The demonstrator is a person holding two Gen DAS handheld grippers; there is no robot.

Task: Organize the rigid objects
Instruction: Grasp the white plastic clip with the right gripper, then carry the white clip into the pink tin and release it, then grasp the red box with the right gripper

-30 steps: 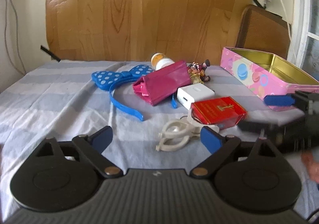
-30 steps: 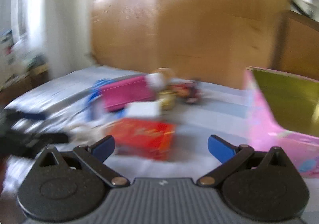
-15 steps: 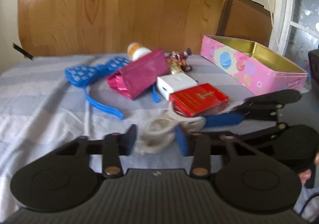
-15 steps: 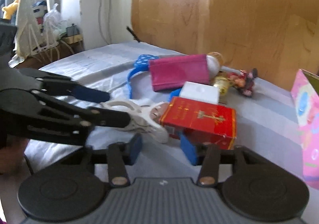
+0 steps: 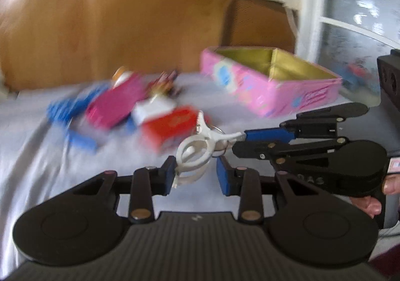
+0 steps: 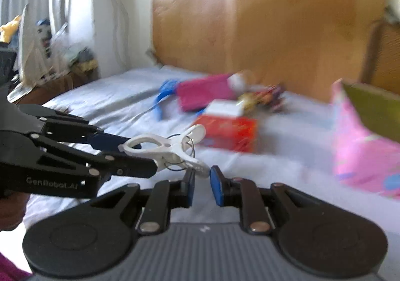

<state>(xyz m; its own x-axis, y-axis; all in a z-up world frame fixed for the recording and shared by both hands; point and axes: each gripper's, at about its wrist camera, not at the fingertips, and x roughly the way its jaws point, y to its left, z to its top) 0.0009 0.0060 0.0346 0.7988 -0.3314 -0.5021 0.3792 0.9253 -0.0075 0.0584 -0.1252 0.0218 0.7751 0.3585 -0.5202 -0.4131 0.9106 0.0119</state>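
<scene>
both jaws have just been closing and pinch the white clip (image 5: 197,153).

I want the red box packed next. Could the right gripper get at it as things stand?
Probably not yet. The right gripper is shut on one end of the white clip, with the left gripper on the other. The red box lies unblocked just beyond, but the clip must go first.

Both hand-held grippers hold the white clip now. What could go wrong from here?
1. The right hand-held gripper pinches only the clip by one thin tip, so it may slip out.
2. The left hand-held gripper clamps its ring end; pulling apart could twist or snap it.
3. If dropped, it may land beside the red box, not in the pink tin.
</scene>
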